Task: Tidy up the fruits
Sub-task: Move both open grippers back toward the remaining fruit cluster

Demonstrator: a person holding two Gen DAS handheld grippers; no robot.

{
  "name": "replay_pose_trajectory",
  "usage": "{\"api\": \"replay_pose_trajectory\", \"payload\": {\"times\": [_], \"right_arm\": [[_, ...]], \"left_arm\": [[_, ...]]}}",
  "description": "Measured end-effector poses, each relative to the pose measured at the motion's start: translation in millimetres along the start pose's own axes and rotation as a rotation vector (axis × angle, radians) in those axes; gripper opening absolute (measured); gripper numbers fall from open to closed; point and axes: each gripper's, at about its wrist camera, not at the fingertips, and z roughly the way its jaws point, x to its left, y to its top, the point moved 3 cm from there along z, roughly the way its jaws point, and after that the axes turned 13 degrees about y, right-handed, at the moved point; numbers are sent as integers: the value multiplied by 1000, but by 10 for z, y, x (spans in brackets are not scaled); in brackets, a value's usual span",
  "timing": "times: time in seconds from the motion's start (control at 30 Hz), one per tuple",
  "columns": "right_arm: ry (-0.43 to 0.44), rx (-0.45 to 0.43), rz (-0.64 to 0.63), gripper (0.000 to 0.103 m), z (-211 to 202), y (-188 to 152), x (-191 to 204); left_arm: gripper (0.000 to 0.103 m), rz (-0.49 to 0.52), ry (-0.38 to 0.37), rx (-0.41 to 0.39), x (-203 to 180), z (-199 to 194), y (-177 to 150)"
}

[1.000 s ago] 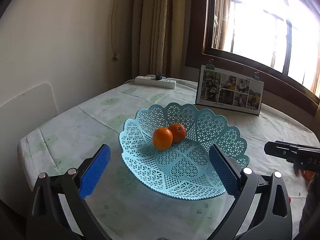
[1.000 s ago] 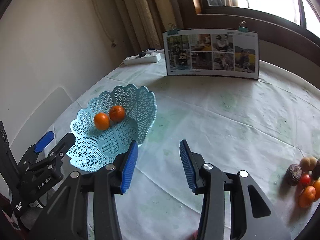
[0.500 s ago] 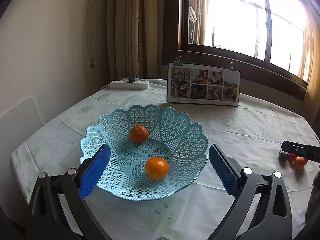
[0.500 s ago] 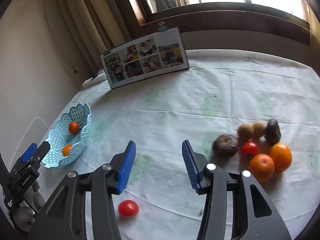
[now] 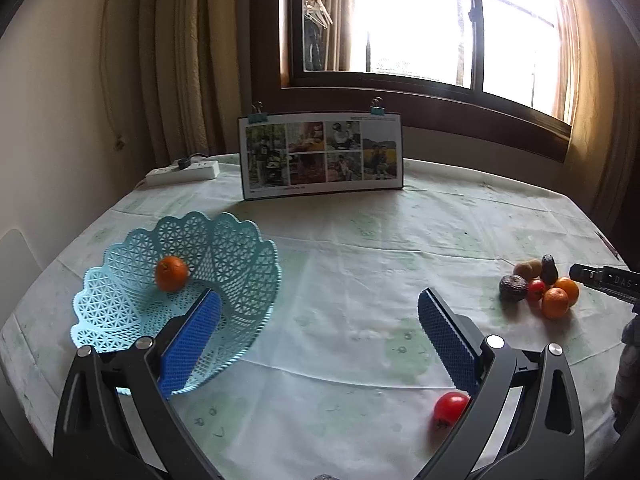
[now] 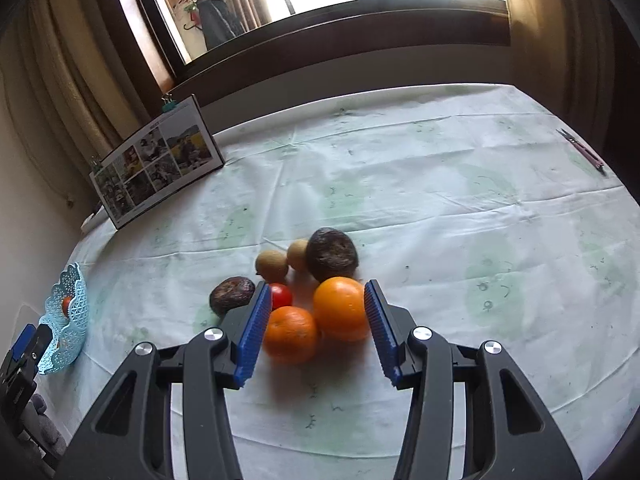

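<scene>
On the table, the blue basket (image 5: 256,256) shows one orange (image 5: 171,273); seven fruits (image 6: 340,308) wait piled opposite, a tomato (image 5: 451,408) apart. Left gripper (image 5: 320,344) and right gripper (image 6: 314,324) both gape empty, the right straddling the pile; most sorting remains.

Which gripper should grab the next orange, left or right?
Right. The right gripper is open with two oranges between its fingers. The left gripper is open beside the basket, far from the pile.

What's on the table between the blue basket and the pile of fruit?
Only bare tablecloth lies between the basket and the fruit pile, as the left wrist view shows.
</scene>
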Motion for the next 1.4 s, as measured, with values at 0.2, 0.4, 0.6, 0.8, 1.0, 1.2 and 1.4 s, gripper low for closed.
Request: {"api": "replay_pose_trajectory", "payload": {"times": [0.2,0.4,0.6,0.8,1.0,1.2,1.4], "right_arm": [[-3,26,24,49,131,83,-163],[4,80,38,49,313,79,-241],[14,102,35,53,309,6,-308],[9,56,48,58,88,15,-412],[-17,17,61,58,-86,21,-516],[-50,-7,100,58,-198,-7,-699],[-55,-26,130,58,-258,-9,-813]], "left_arm": [[100,42,-37,5,-279,26,45],[100,84,-65,9,-444,55,71],[100,65,-120,81,-556,207,94],[100,110,-139,76,-748,239,155],[100,166,-183,82,-985,280,209],[100,192,-225,135,-1176,390,204],[100,246,-278,173,-1416,461,161]]}}
